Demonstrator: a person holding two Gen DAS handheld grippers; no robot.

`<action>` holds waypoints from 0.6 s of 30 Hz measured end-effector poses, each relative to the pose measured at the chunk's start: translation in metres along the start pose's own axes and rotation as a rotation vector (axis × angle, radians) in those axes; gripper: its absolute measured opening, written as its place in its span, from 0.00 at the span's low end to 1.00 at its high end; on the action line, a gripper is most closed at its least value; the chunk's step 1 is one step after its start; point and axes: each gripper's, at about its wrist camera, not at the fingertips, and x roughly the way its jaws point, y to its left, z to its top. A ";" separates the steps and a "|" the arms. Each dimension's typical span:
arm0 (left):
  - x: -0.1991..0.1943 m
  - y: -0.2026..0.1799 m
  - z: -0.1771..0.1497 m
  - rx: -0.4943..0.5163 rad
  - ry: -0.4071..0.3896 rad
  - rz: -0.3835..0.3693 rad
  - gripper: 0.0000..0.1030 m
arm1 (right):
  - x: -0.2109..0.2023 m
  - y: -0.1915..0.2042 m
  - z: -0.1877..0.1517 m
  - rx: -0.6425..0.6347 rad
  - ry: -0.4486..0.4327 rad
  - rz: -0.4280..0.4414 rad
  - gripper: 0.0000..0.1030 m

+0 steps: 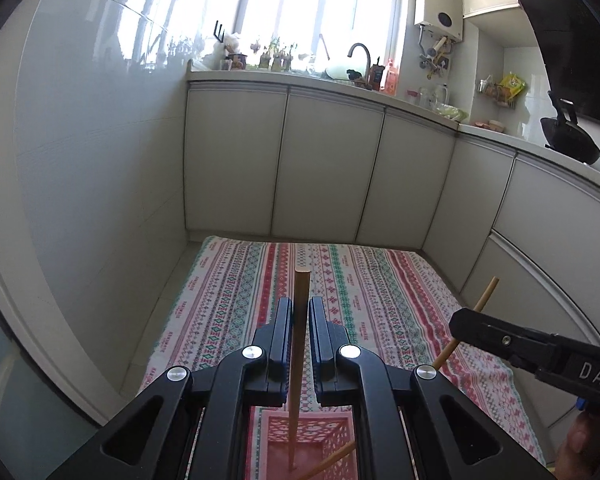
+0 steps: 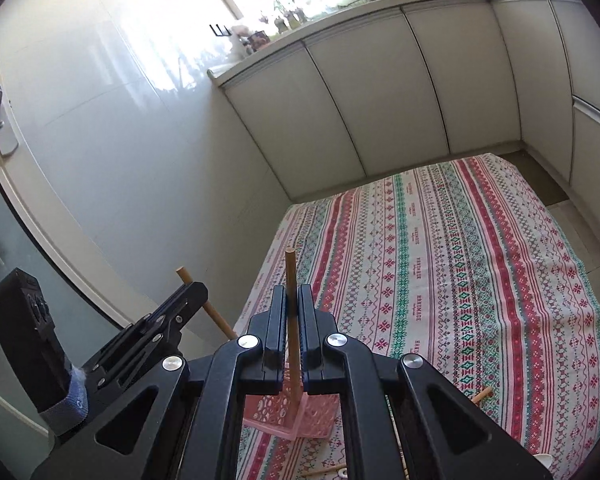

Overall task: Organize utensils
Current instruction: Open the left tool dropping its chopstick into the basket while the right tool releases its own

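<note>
Both the left gripper (image 1: pixel 300 312) and right gripper (image 2: pixel 293 300) pinch chopsticks above the pink basket (image 1: pixel 312 432); crossing sticks could snag or tip it.

"das" on right tool (image 1: pixel 460 322); "handmade" on cloth (image 2: pixel 480 240)

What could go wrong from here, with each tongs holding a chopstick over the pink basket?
1. Both sets of tongs, the left tongs and the right tongs, converge on one small pink basket; they could collide.
2. The left chopstick already has its lower end inside the basket; pushing down or sideways might tip the light basket on the patterned cloth.
3. The right chopstick appears to hang near the basket's edge, so releasing now might drop it outside.
</note>
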 end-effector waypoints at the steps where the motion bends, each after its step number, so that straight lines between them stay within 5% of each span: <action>1: 0.000 -0.001 0.000 -0.004 0.002 -0.006 0.17 | 0.001 0.001 -0.001 0.004 0.007 0.010 0.07; 4: -0.003 -0.003 0.000 -0.012 0.004 -0.015 0.44 | -0.003 -0.001 0.000 0.019 0.013 0.040 0.09; 9: -0.014 -0.003 0.002 -0.042 0.024 -0.021 0.62 | -0.025 -0.008 0.005 0.058 -0.006 0.064 0.33; 15: -0.025 -0.008 -0.006 -0.042 0.106 -0.008 0.82 | -0.052 -0.023 0.006 0.077 0.008 0.015 0.44; 18: -0.026 -0.016 -0.014 -0.033 0.187 0.058 0.83 | -0.063 -0.036 -0.002 0.091 0.041 -0.032 0.53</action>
